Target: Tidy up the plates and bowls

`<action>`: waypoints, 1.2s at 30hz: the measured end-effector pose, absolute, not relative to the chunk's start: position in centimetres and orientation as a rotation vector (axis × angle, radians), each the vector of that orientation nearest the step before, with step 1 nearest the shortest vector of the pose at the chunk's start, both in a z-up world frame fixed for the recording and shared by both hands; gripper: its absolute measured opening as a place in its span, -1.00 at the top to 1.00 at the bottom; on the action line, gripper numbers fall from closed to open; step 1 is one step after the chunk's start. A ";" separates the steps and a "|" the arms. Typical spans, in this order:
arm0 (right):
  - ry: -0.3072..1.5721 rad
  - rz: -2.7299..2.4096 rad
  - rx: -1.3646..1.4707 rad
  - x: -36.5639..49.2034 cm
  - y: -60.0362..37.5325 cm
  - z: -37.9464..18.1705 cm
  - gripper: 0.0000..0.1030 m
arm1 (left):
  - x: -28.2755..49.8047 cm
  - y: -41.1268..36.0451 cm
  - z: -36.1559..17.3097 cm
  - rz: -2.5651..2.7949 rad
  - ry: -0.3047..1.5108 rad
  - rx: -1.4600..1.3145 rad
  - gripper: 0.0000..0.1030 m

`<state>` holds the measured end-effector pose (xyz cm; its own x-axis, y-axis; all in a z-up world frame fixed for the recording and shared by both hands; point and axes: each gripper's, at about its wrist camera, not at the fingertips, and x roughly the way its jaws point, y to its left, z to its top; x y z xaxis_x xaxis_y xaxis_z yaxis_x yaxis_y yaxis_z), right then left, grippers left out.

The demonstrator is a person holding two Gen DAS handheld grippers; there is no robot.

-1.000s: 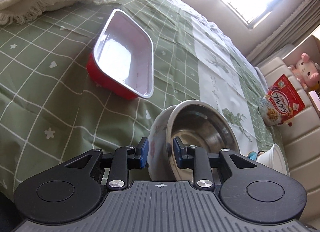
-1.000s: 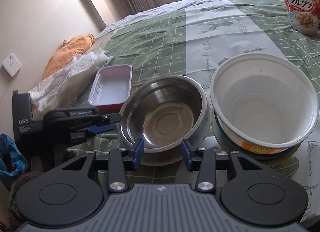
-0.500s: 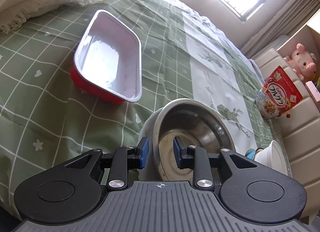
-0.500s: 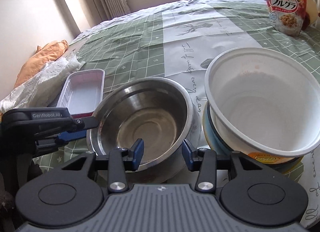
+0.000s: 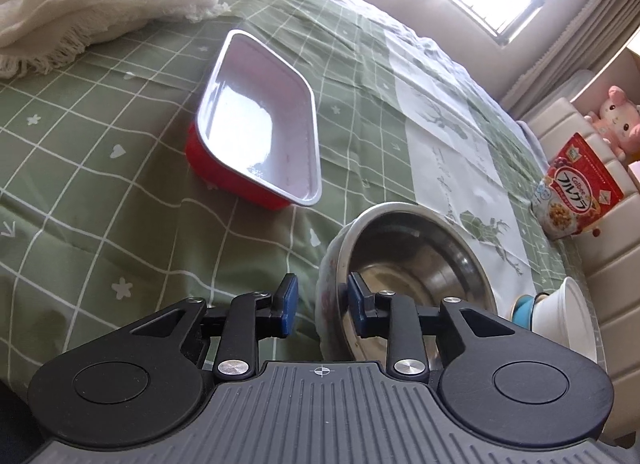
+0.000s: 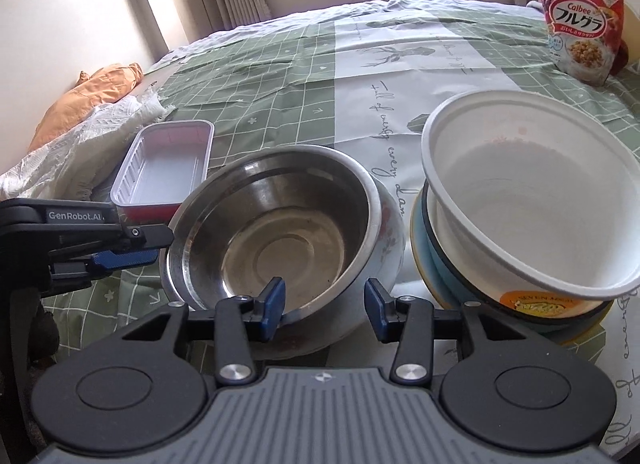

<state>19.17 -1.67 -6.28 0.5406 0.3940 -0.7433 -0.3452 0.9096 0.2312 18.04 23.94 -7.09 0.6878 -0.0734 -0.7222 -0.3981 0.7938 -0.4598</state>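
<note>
Bowls (image 6: 280, 232) beside Calbee bag (image 6: 580, 20).

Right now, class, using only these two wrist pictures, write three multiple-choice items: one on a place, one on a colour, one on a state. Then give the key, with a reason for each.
1. Where does the steel bowl sit?
A. inside the floral ceramic bowl
B. inside the red tray
C. on the cereal bag

2. What colour is the outside of the rectangular tray?
A. blue
B. red
C. green

3. How does the white plastic bowl stand?
A. upside down
B. flat on the cloth
C. tilted, mouth up, on a stack of dishes

Key:
1 A, the floral bowl's wall wraps around the steel rim.
2 B, its side wall shows red under a white rim.
3 C, its rim slopes and a blue dish lies beneath.
</note>
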 end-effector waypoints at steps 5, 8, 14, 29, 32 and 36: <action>0.914 0.415 0.097 18.8 -2.3 -6.7 -0.06 | 19.0 23.4 -8.3 0.173 0.851 -0.633 0.36; 0.923 0.392 0.131 18.8 -2.6 -6.9 -0.07 | 19.3 23.4 -9.4 0.142 0.878 -0.681 0.38; 1.008 0.416 0.220 20.3 -2.4 -8.3 -0.10 | 19.2 24.2 -10.5 0.098 0.882 -0.796 0.45; 1.017 0.458 0.172 21.7 0.6 -8.8 -0.12 | 19.0 25.6 -10.1 0.132 0.851 -0.794 0.45; 1.024 0.472 0.190 22.0 0.2 -8.8 -0.12 | 19.0 25.4 -9.8 0.145 0.853 -0.785 0.45; 1.004 0.484 0.189 21.7 -0.6 -8.3 -0.12 | 18.7 24.9 -8.7 0.184 0.834 -0.737 0.45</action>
<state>21.75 -0.56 -8.28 0.4427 0.4721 -0.7623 -0.3022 0.8790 0.3689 18.65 24.94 -8.71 0.6723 -0.1290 -0.7289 -0.4234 0.7407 -0.5216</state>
